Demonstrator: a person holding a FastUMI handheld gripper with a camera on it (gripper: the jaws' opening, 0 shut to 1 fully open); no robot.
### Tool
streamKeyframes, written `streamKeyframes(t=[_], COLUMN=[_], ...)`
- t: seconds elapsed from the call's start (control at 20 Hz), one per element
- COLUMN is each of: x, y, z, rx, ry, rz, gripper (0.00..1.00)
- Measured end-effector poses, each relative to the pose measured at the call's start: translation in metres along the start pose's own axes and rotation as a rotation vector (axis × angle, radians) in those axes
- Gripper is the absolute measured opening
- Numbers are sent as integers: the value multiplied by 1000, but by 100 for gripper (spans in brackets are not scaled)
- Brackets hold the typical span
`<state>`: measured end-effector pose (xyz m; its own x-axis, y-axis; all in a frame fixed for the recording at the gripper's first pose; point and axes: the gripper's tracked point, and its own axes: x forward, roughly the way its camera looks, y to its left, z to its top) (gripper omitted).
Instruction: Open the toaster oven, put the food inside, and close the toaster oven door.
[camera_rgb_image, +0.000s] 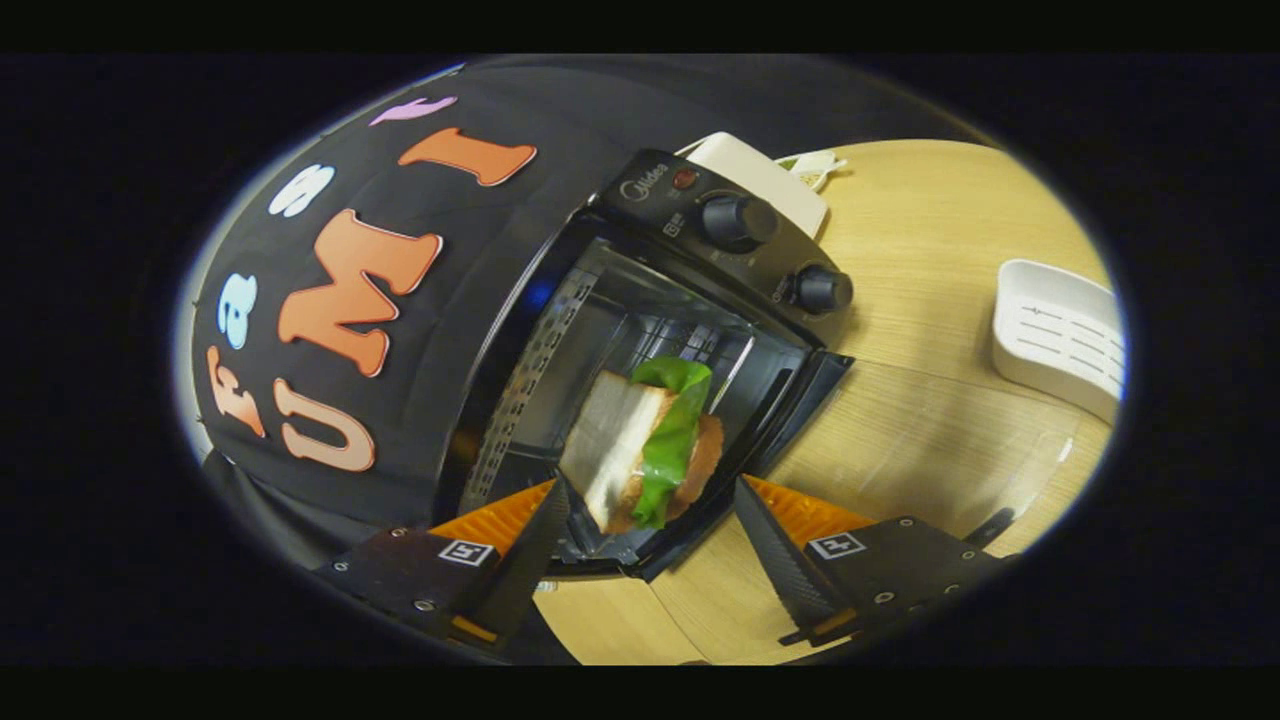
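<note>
The black toaster oven (600, 300) stands with its door (790, 420) folded down and its cavity showing. A sandwich (640, 445) of white bread, green lettuce and a brown patty sits at the oven's mouth, its near end over the lowered door. My gripper (650, 485) is open, with the sandwich just ahead of and between the fingertips. The bread side lies right by one fingertip (555, 500). A small gap separates the patty side from the other fingertip (745, 495). The whole scene appears rolled to one side.
Two knobs (738, 220) sit on the oven's control panel. A white ribbed tray (1060, 335) lies on the wooden table (930, 420) beyond the oven's door side. A white box (765, 175) stands behind the oven.
</note>
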<state>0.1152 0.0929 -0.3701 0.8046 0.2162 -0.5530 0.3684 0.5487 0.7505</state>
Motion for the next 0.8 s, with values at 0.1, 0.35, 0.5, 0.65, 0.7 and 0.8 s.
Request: streamKeyframes(t=[0.1,0.35,0.5,0.65,0.7,0.8], x=[-21,-81,-112,-129,-133,-146], y=[-11,-28,-37,-60,-67,-87], z=[3,5,5,5,3,-2], rx=[-50,-297,-434,-558,-598,-693], ry=[-1,-28,-22,-26,-24,-10], rz=[-6,-18,-28,-78,-93,-120], gripper=[98,98,98,98,98,99])
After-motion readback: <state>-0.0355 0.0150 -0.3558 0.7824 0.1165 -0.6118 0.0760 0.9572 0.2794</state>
